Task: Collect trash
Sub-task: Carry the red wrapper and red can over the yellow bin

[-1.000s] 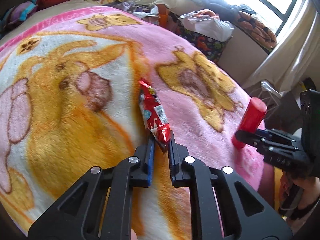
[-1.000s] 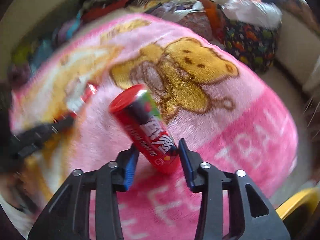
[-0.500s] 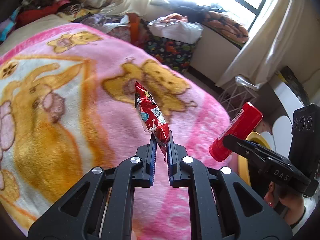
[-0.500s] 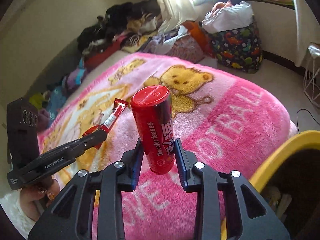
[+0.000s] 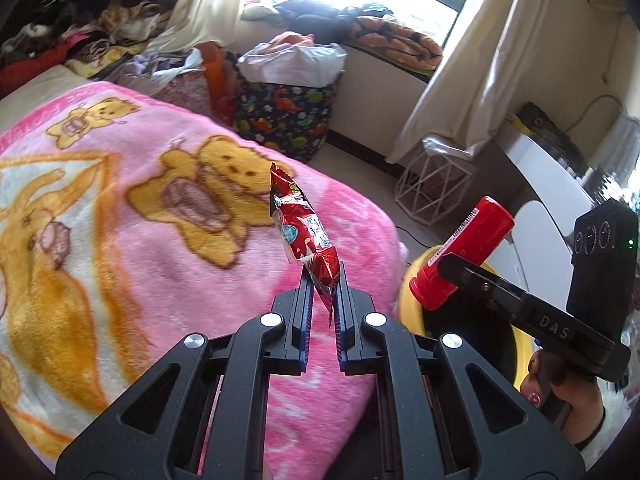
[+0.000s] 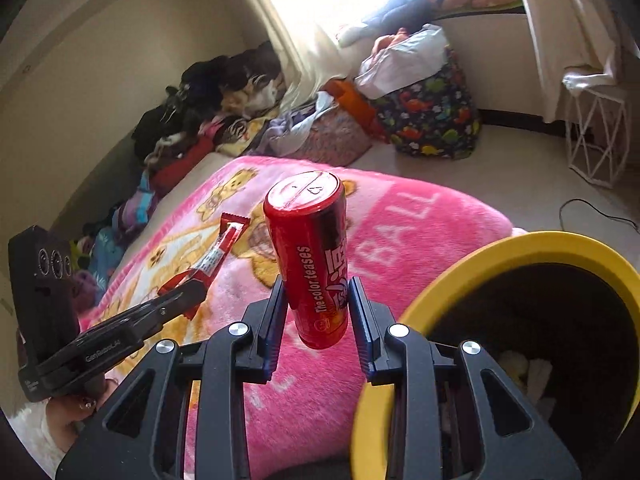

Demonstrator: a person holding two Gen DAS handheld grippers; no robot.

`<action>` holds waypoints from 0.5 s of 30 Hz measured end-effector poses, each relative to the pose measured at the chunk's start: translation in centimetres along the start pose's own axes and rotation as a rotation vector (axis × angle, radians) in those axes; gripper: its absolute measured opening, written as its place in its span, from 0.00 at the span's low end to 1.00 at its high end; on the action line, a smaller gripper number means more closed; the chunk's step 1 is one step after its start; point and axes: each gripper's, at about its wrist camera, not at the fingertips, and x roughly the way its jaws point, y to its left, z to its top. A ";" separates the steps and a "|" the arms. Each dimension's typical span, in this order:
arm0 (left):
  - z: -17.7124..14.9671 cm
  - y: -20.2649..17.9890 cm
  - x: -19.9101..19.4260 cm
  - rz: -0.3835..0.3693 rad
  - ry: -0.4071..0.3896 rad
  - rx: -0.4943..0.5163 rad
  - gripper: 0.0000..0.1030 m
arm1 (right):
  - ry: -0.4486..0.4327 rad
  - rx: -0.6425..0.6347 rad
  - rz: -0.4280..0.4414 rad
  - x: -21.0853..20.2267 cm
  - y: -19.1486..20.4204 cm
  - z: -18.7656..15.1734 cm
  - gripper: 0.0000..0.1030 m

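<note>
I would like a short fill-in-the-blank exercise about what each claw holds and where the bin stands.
1. The left claw is shut on a red snack ____.
2. The right claw grips a red canister with a ____ lid.
3. The bin's rim is ____ in colour.
4. The blanket on the bed is mostly ____.

Missing words: wrapper; red; yellow; pink

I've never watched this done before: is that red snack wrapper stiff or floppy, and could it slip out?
The red snack wrapper is probably light and fairly crisp: pinched only at its lower end by the left tool, it stands up rather than drooping. Its creased, glossy film looks slippery, so with so little of it caught, a slip seems possible.
</note>
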 end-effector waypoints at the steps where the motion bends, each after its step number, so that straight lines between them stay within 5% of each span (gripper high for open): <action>1: 0.0 -0.3 0.0 -0.003 0.000 0.005 0.06 | -0.007 0.006 -0.004 -0.4 -0.3 -0.1 0.28; 15: -1.2 -5.6 -0.1 -0.068 0.010 0.098 0.06 | -0.079 0.098 -0.063 -5.4 -4.7 -1.5 0.28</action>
